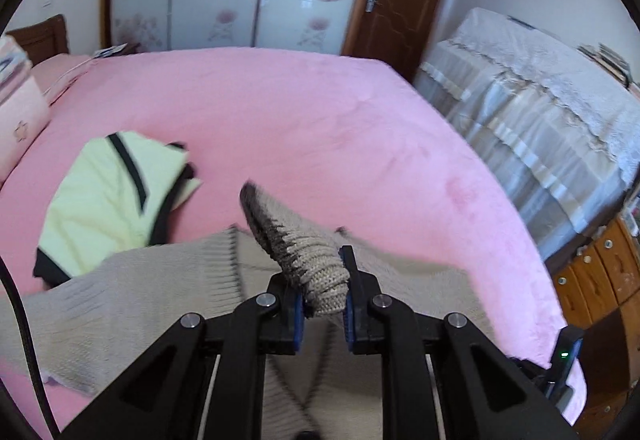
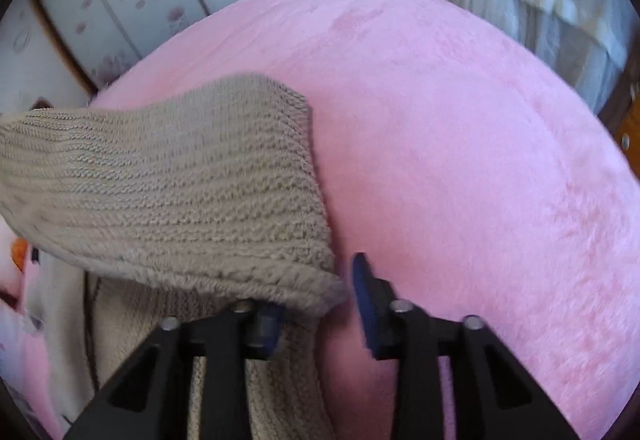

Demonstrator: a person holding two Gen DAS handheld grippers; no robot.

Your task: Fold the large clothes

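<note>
A beige knit sweater lies spread on the pink bed. My left gripper is shut on a ribbed, dark-trimmed edge of it and holds that fold raised above the rest of the garment. In the right wrist view a thick part of the same sweater drapes over the left finger of my right gripper. The right finger stands free over the pink cover, a small gap away from the cloth. The right jaws are apart, not pressing on the knit.
A folded pale yellow garment with black trim lies on the bed to the left. Pink pillows sit at the left edge. A covered piece of furniture and wooden drawers stand to the right, beyond the bed's edge.
</note>
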